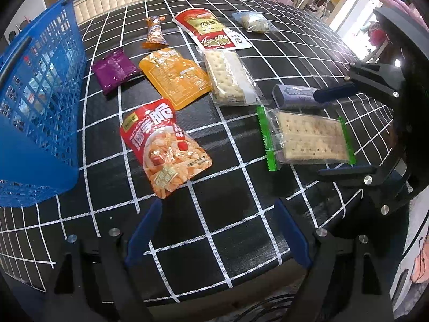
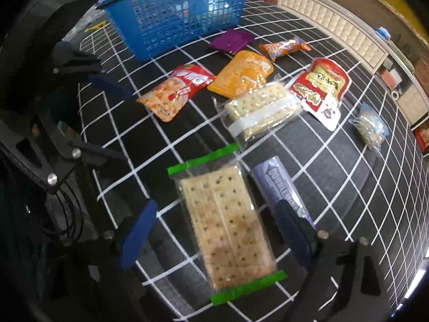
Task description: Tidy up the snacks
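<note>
A clear cracker pack with green ends lies on the black checked cloth. My right gripper straddles it, open, with its blue pads just off the pack's long sides. In the left wrist view the same pack lies between the right gripper's fingers. My left gripper hangs open over bare cloth near the front edge, short of a red snack pouch. The blue basket stands at the left; what it holds I cannot make out.
Beside the green-ended pack lies a purple gum pack. Farther off are a white-banded cracker pack, an orange pouch, a purple packet, another red pouch, an orange wrapped snack and a small clear bag.
</note>
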`<state>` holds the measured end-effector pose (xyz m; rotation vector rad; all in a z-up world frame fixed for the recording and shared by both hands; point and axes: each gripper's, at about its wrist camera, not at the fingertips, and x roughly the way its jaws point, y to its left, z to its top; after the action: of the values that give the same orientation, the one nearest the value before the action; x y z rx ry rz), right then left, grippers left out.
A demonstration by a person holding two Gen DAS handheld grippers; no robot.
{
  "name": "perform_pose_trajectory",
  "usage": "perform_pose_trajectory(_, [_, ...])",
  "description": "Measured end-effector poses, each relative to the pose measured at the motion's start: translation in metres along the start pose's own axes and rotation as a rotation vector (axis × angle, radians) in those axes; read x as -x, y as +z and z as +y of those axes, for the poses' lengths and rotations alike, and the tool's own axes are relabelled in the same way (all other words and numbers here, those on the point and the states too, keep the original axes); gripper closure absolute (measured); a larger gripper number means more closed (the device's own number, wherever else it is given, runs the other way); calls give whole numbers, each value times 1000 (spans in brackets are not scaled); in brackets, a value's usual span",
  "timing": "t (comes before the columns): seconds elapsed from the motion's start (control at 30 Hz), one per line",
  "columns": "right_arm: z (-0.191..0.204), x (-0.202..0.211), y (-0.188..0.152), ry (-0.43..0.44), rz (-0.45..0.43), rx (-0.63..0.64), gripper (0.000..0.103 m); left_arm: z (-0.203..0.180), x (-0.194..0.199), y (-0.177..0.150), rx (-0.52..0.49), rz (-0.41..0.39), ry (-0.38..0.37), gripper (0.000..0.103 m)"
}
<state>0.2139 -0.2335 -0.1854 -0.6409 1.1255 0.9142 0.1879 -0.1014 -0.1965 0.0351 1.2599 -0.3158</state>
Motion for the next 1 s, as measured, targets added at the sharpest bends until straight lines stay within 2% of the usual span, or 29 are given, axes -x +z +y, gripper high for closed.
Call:
perform_pose_trajectory(0.23, [3, -16, 1, -16, 61, 31, 13, -7, 0, -1, -26, 0, -7, 19])
perform_pose_trajectory(0.4, [1, -28, 1, -18, 83, 34, 26, -5, 2, -1, -24, 1, -2, 19])
perform_pose_trajectory(0.47, [-1, -25, 1, -14, 61, 25, 37, -3, 2, -1, -19, 0, 2, 19])
perform_pose_trajectory(0.8, [-13, 0, -15, -25, -58, -67, 40, -6, 4, 9, -35, 6, 15, 19])
perform_pose_trajectory(1.0, [-23, 31, -23, -84, -131, -165, 40, -16, 8, 26, -74, -17, 40, 19])
